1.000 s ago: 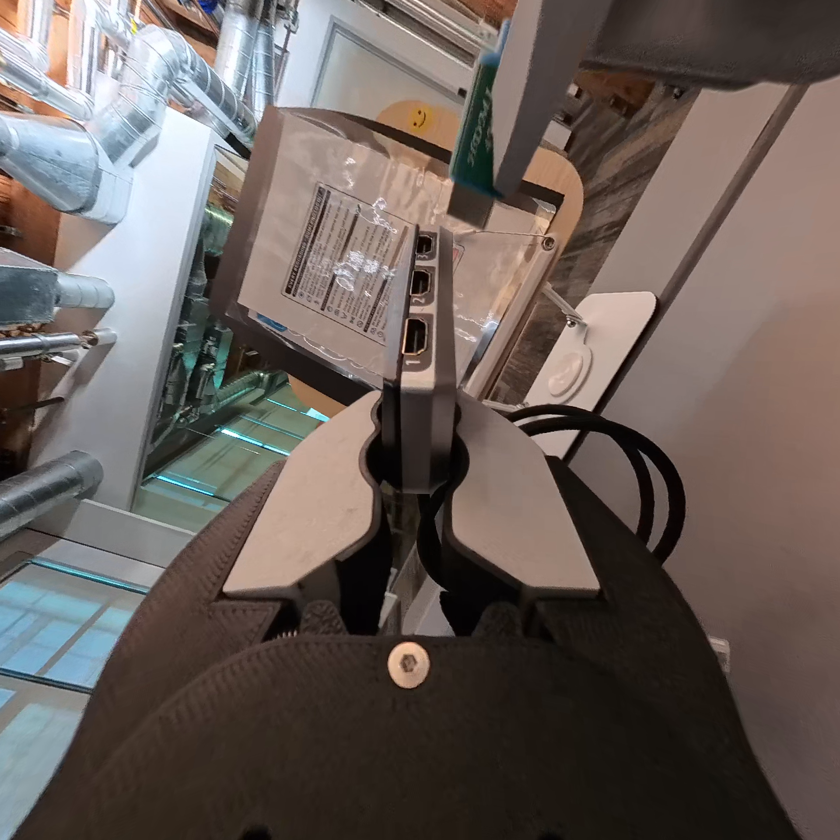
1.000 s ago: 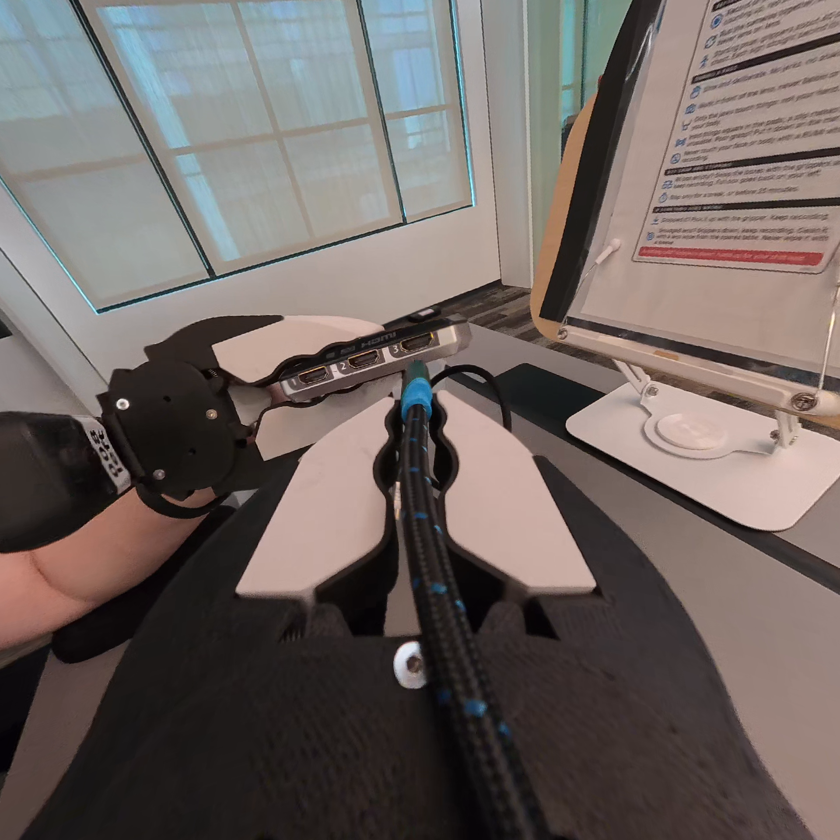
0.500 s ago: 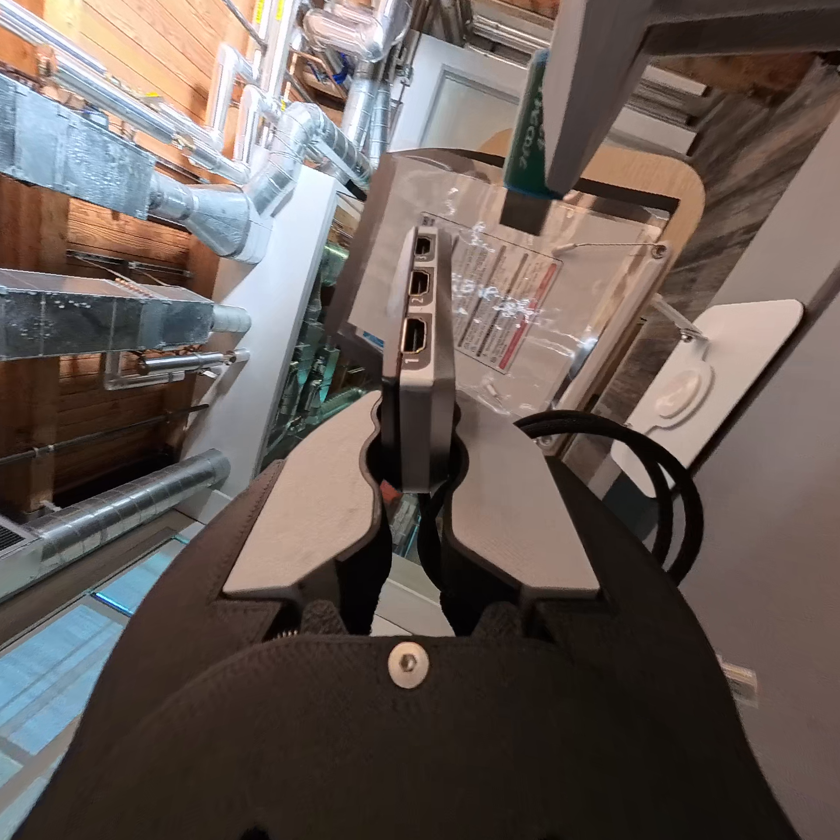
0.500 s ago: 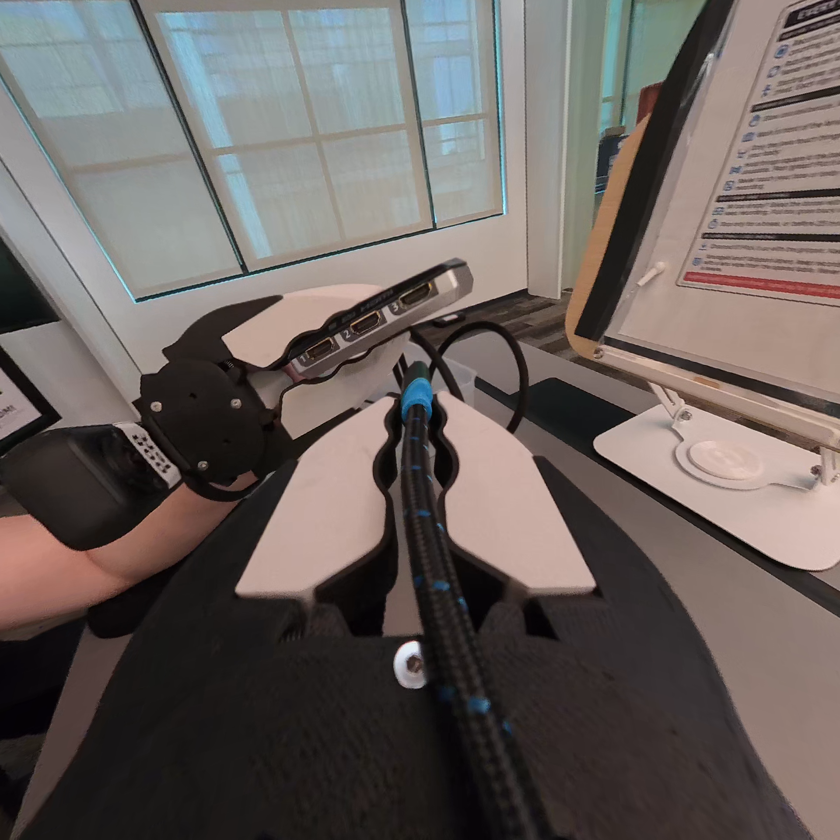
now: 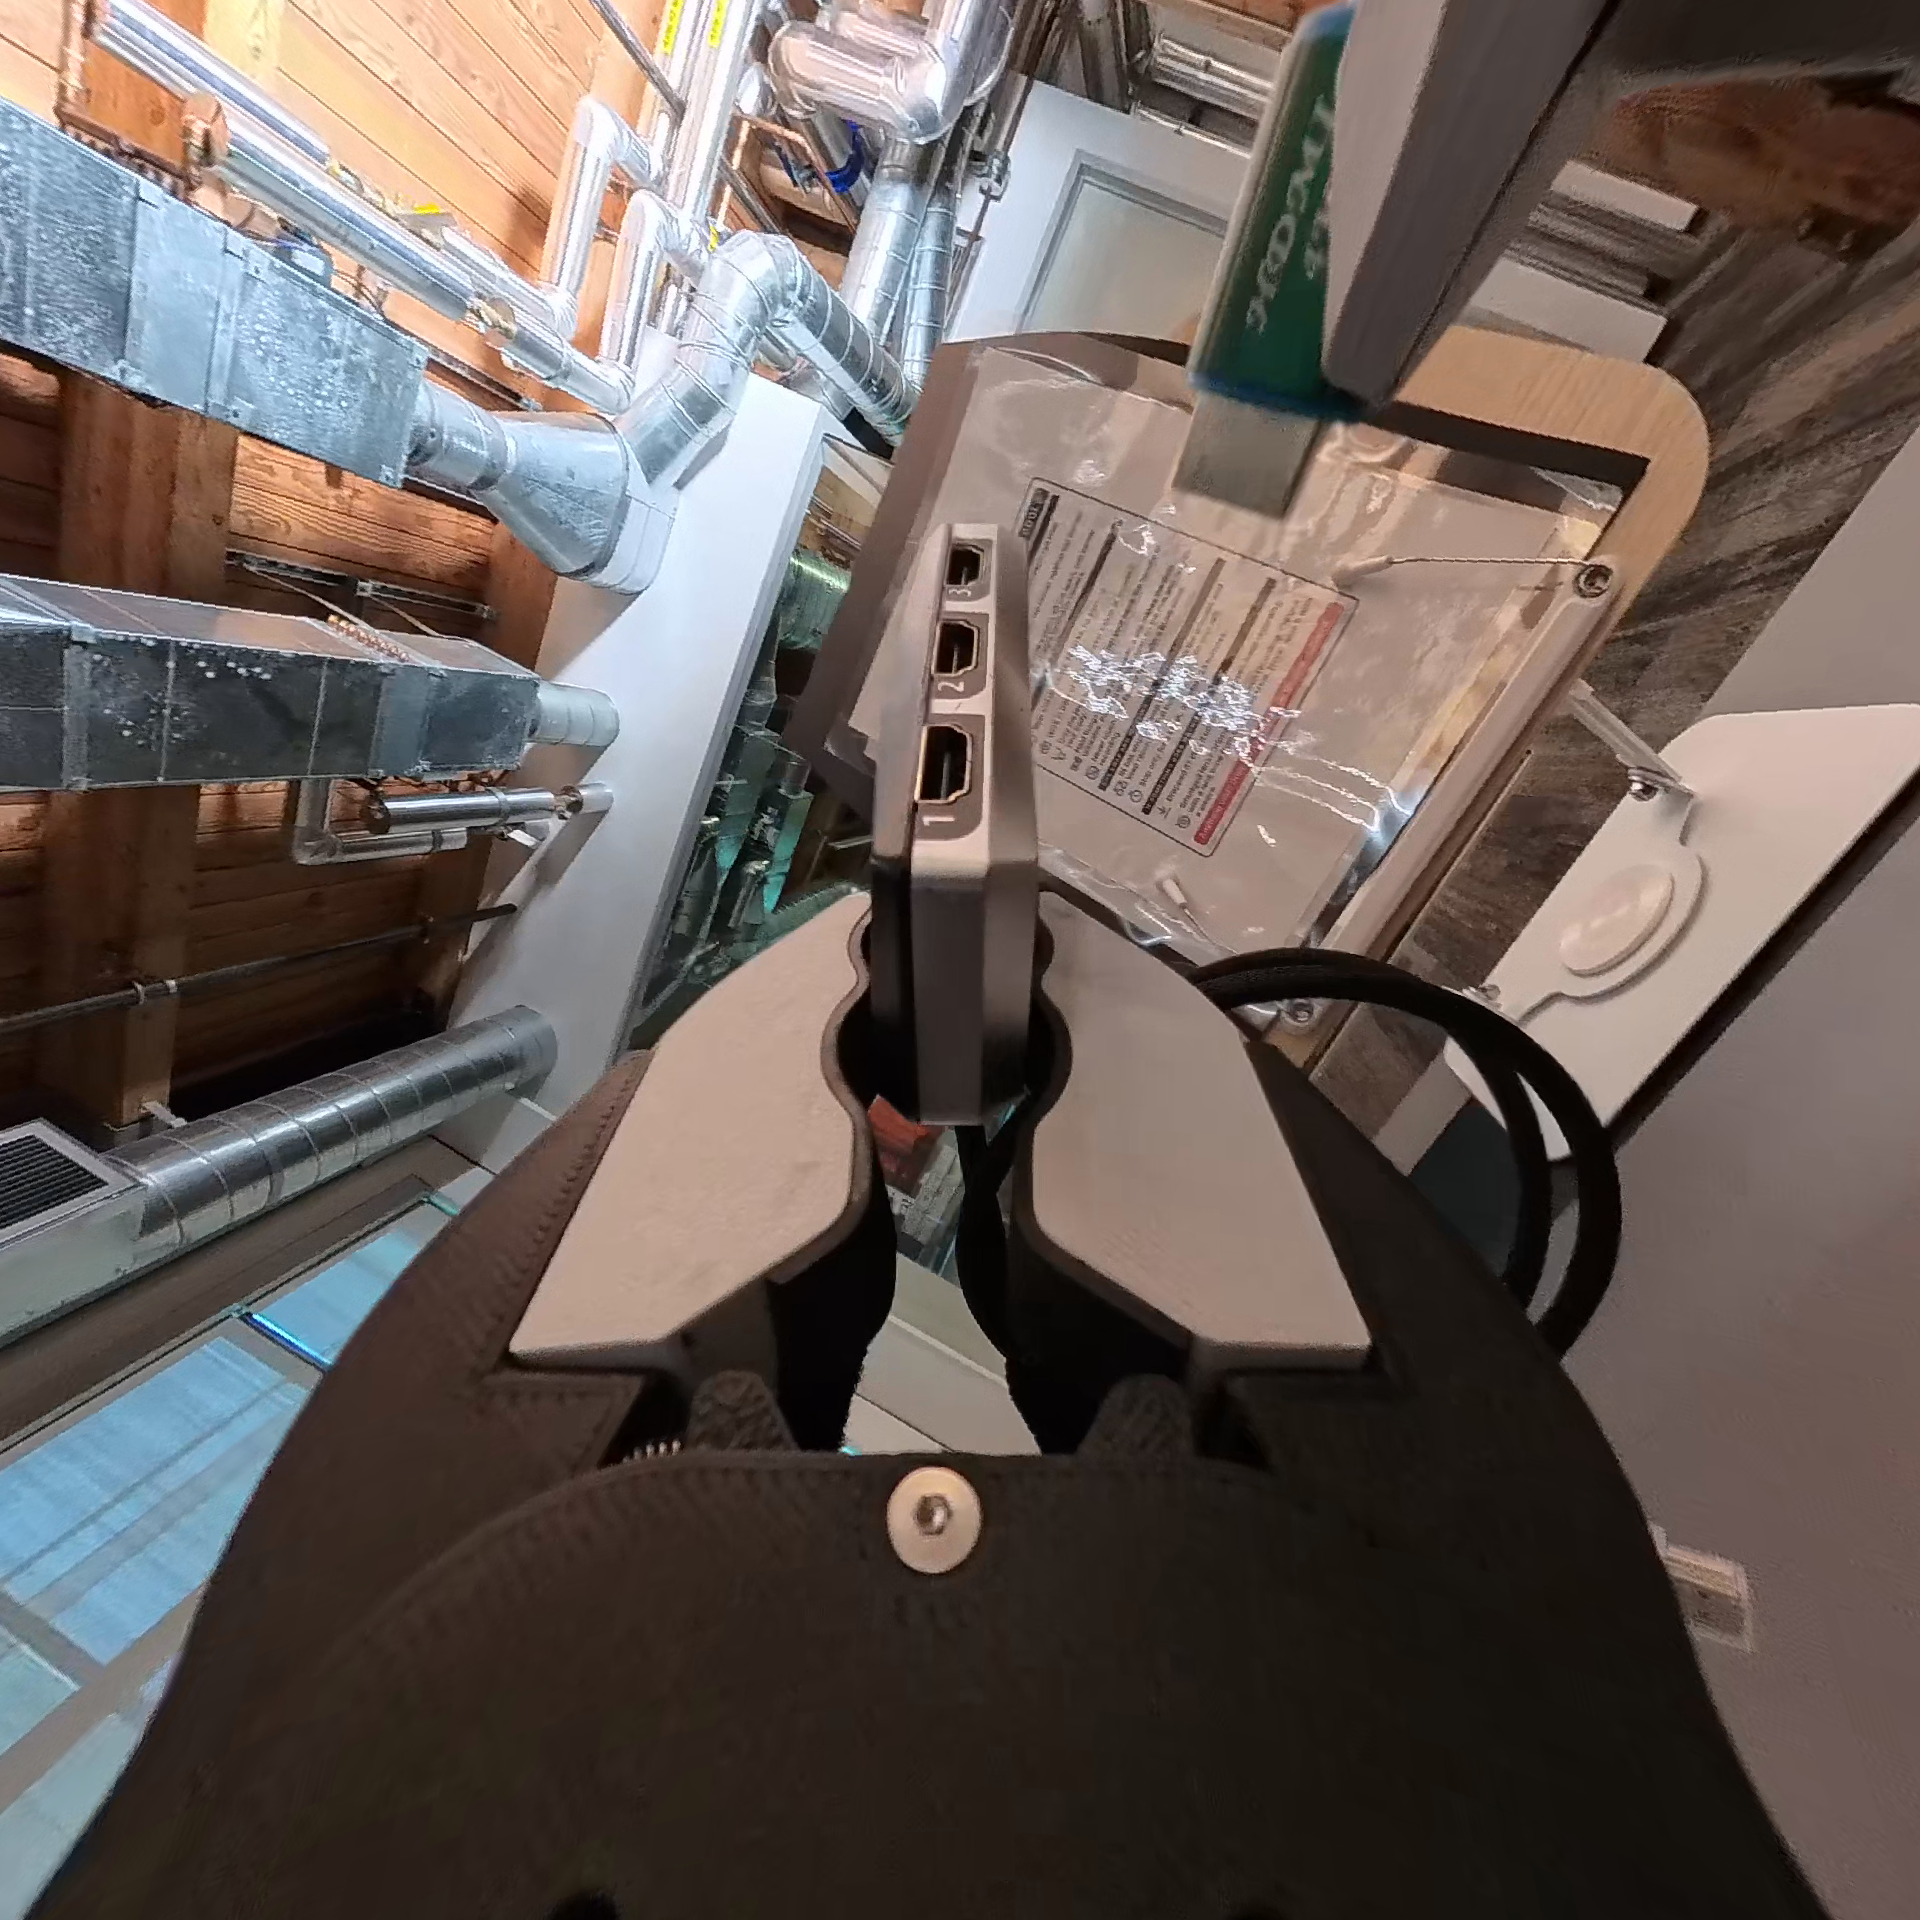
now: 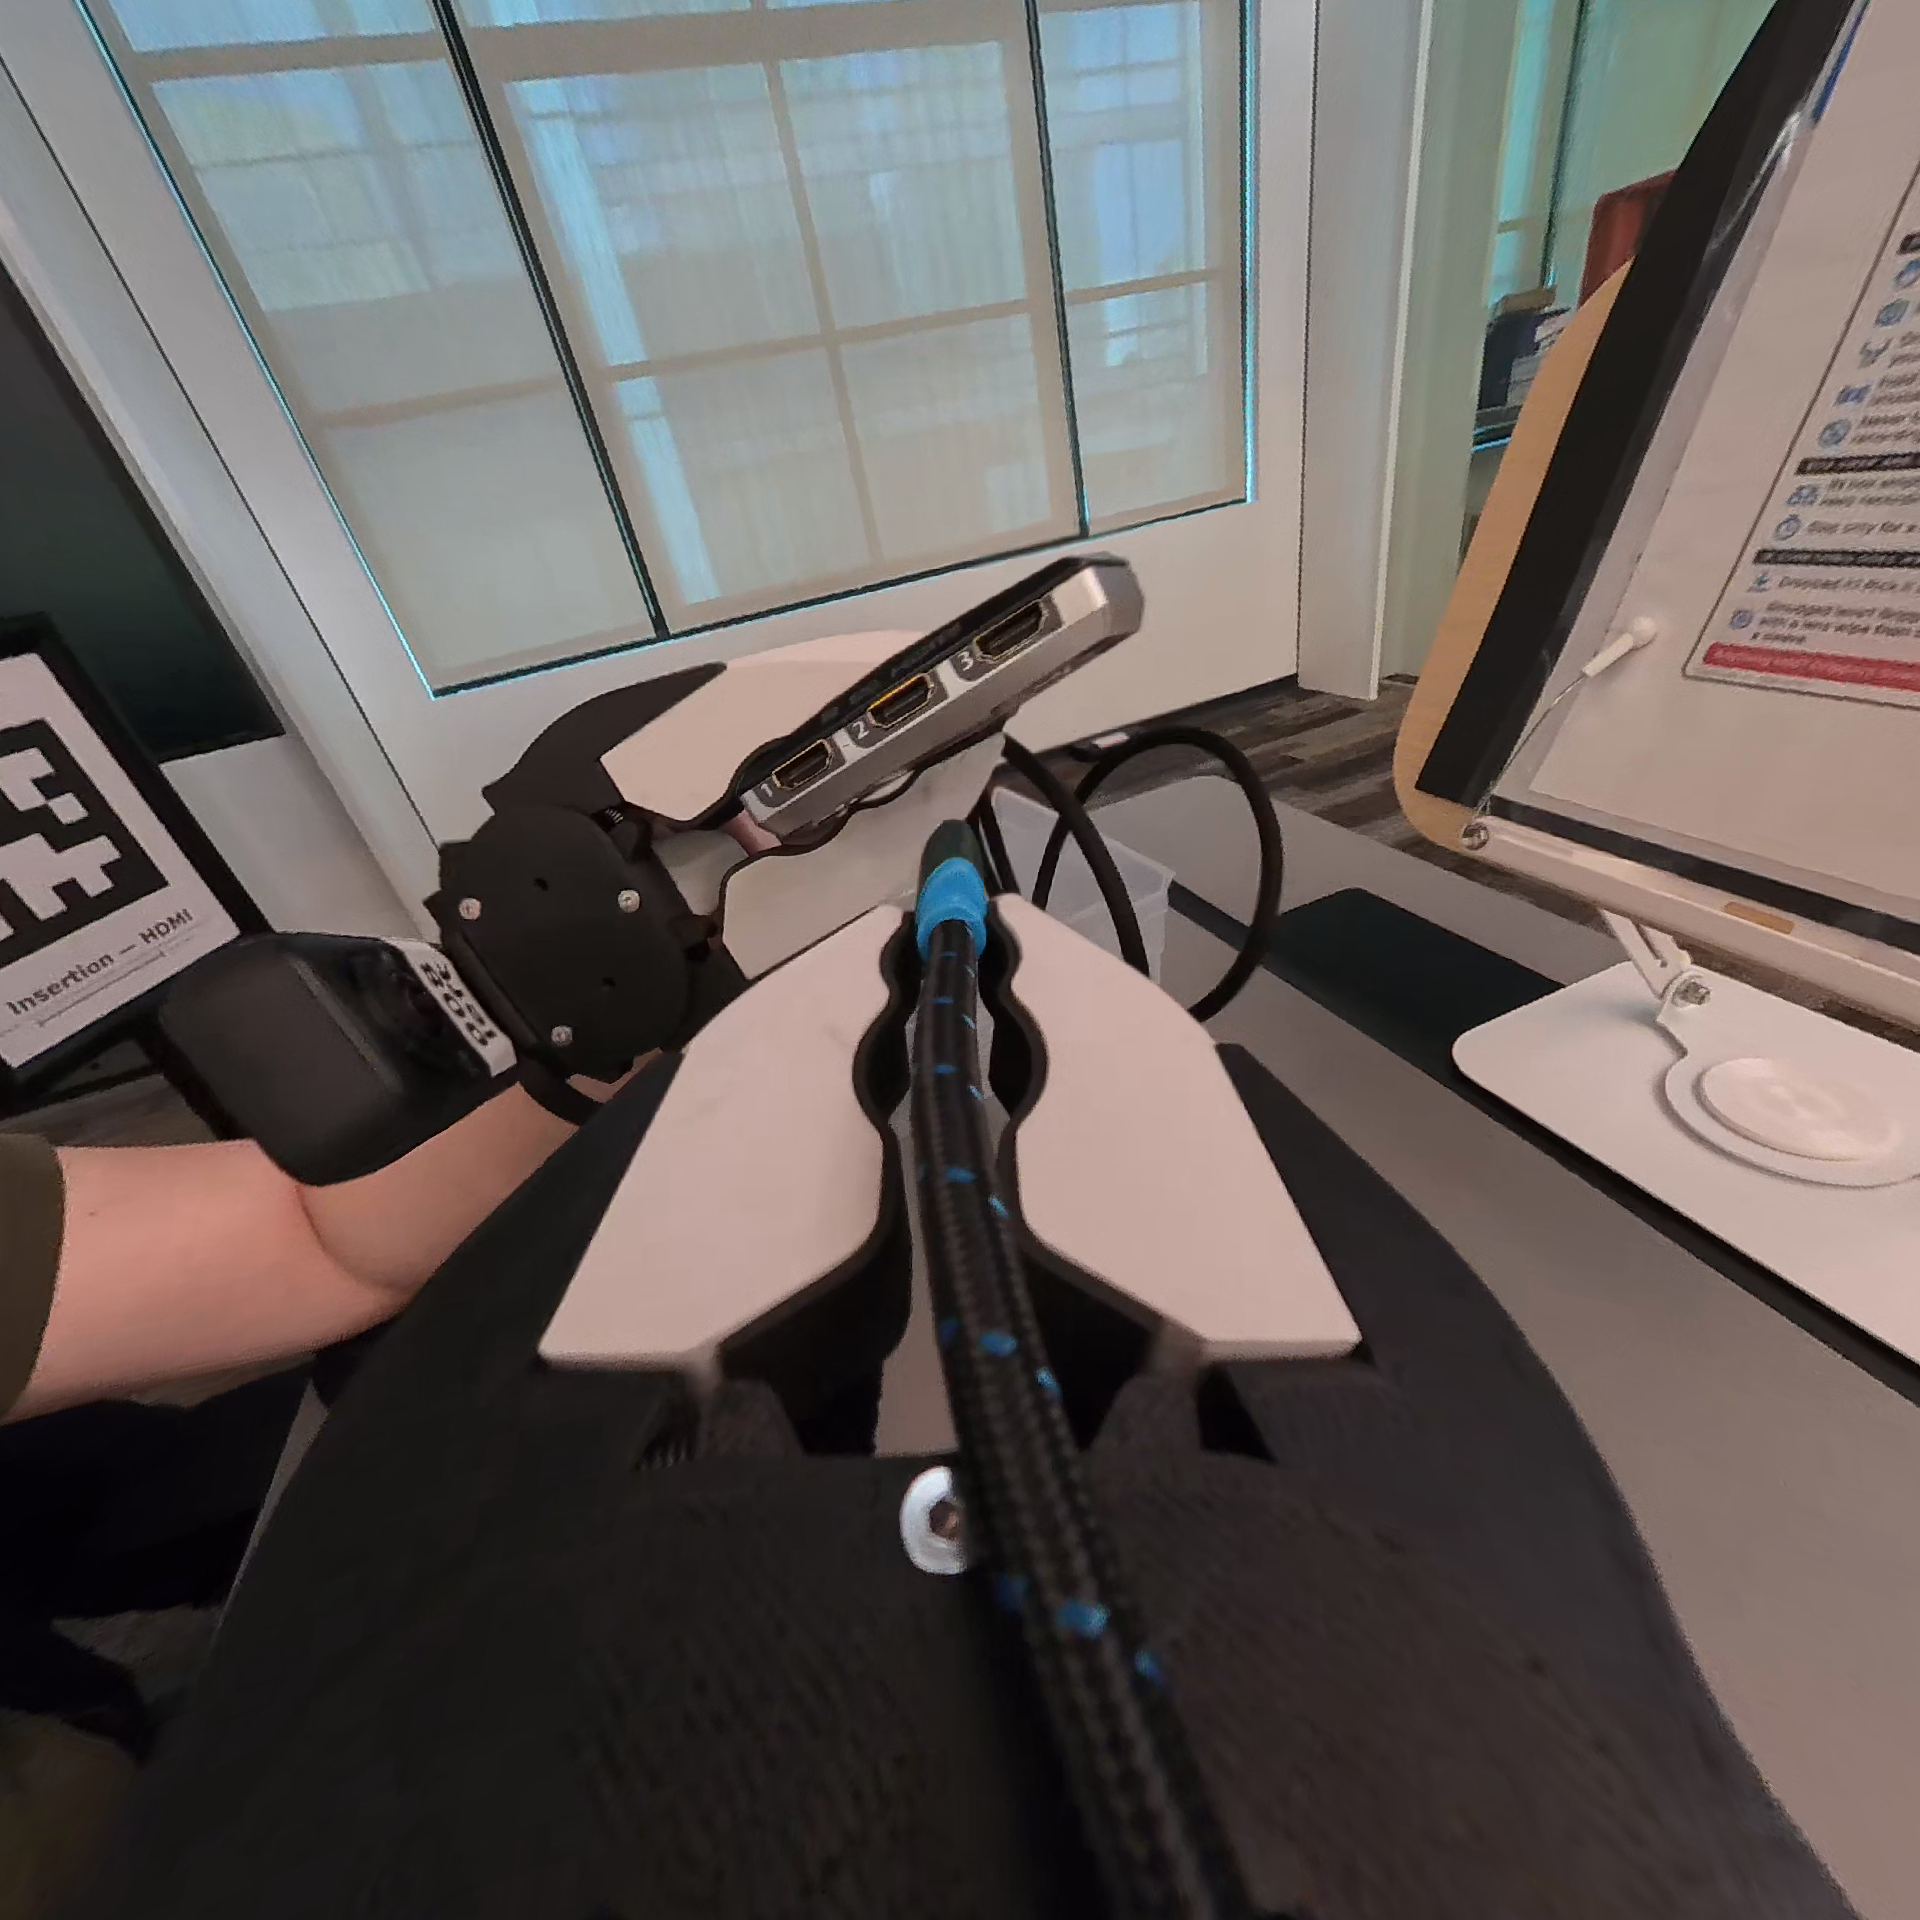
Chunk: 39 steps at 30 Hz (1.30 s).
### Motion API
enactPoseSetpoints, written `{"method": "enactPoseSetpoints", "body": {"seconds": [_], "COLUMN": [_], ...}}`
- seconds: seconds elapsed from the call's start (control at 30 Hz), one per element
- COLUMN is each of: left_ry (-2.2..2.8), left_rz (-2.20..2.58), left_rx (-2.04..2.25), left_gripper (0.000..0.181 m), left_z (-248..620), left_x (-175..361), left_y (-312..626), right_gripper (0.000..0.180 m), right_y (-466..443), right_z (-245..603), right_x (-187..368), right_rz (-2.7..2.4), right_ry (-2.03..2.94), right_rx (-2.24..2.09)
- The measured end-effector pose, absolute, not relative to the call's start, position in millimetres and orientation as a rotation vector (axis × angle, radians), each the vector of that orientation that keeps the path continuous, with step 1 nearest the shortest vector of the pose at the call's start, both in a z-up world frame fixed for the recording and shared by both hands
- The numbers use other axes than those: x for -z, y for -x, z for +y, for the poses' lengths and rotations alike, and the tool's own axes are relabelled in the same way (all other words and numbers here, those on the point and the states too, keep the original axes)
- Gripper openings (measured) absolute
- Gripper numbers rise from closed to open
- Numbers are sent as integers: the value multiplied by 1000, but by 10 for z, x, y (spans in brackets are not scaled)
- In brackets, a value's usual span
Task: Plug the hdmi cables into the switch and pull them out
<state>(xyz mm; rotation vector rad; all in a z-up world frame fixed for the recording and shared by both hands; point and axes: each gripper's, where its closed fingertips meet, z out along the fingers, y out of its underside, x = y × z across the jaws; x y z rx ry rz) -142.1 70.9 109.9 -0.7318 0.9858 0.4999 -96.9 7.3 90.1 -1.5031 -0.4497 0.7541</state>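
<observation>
My left gripper [image 5: 951,935] is shut on a grey HDMI switch [image 5: 961,769] and holds it in the air with its far end tilted up. Its three ports face the other gripper and are empty. The switch also shows in the right wrist view [image 6: 935,696], held by the left gripper [image 6: 831,769]. My right gripper [image 6: 945,914] is shut on a black and blue braided HDMI cable [image 6: 977,1247]. Its plug [image 6: 948,873] points at the switch, just below it and apart from it. In the left wrist view the plug [image 5: 1262,312] hangs above the switch's far end.
A black cable loop [image 6: 1195,862] hangs from the switch's back. An instruction sheet on a white stand [image 6: 1714,1091] stands on the grey table [image 6: 1558,1403] at right. A black and white marker card [image 6: 73,831] stands at left. A window is behind. A person's forearm [image 6: 208,1247] holds the left gripper.
The left gripper has lifted the switch and tilted its far end upward. The right gripper with the cable has stayed just below the switch, plug apart from the ports.
</observation>
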Motion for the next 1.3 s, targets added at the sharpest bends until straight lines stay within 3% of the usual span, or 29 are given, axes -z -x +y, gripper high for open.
{"method": "enactPoseSetpoints", "body": {"seconds": [0.33,0.63,1.3], "left_ry": [471,354,321], "left_rz": [763,481,354], "left_rx": [-583,-592,-630], "left_gripper": [21,21,21], "left_z": [327,63,42], "left_x": [-1713,-2365,-2494], "left_y": [1525,1793,2406], "right_gripper": [11,11,11], "right_y": [964,1153,2002], "right_z": [-307,-518,-372], "right_x": [-1533,-2334,-2484], "right_rz": [-280,-211,-186], "right_ry": [1276,1214,1391], "right_rx": [-1129,-1180,-1093]}}
